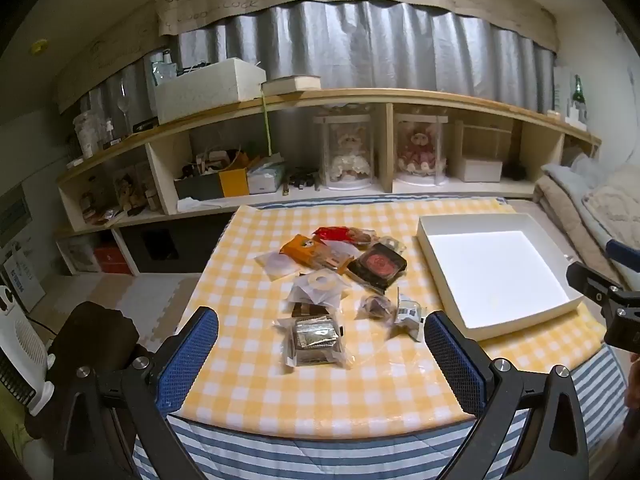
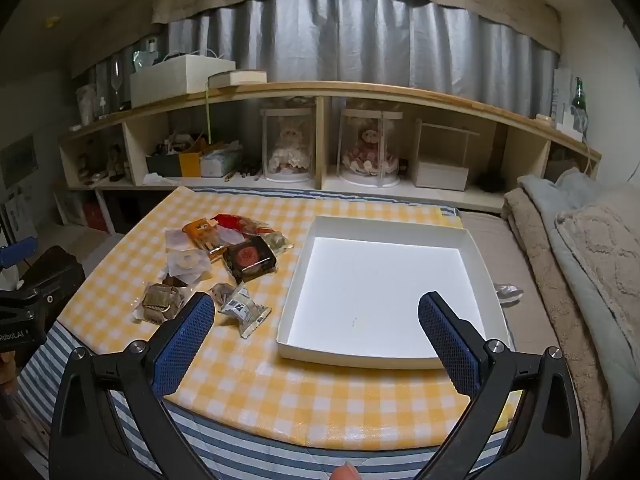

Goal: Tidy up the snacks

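Checkered tablecloth holds piled snacks beside an apparently empty tray; both grippers gape, empty: take the nearest packet squarely.

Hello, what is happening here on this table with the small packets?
A person holds a two-finger gripper in each hand above a table with a yellow checked cloth. Both the left gripper and the right gripper are open and hold nothing. A pile of wrapped snacks lies loose on the cloth. Beside it sits a shallow white tray, with no snack in it. So the sorting has not begun: no packet is gripped or placed yet.
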Motion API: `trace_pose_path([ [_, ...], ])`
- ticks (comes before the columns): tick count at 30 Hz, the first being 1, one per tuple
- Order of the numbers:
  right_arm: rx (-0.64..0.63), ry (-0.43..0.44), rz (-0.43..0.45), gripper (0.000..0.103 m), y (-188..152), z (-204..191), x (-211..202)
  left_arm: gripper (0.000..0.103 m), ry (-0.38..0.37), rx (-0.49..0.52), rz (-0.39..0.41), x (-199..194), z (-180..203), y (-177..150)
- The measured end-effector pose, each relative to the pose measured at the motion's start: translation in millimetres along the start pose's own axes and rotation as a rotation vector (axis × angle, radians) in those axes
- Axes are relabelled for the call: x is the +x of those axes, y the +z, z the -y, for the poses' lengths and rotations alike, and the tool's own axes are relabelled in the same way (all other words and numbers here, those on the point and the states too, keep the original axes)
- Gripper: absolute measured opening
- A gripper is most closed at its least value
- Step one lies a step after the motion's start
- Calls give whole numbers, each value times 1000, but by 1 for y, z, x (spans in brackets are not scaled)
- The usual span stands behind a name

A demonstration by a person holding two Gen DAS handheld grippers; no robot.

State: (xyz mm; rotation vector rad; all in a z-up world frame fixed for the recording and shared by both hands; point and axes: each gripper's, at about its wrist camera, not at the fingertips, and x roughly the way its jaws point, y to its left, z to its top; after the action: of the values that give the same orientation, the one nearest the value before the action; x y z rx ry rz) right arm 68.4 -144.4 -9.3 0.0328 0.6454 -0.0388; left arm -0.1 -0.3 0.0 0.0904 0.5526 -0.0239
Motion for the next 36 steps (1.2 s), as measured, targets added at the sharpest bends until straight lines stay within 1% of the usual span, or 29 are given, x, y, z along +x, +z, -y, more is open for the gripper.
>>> trace_pose_path([
  [16,-2,2,2,103,0,-2,-1,103,-8,-7,-5,0,-1,0],
  [24,-5,0,2,103,0,-2,-2,103,-6,-10,-6,3,8,-4],
  [36,-6,0,2,103,0,-2,-2,103,-11,-13,-8,3,7,-5],
])
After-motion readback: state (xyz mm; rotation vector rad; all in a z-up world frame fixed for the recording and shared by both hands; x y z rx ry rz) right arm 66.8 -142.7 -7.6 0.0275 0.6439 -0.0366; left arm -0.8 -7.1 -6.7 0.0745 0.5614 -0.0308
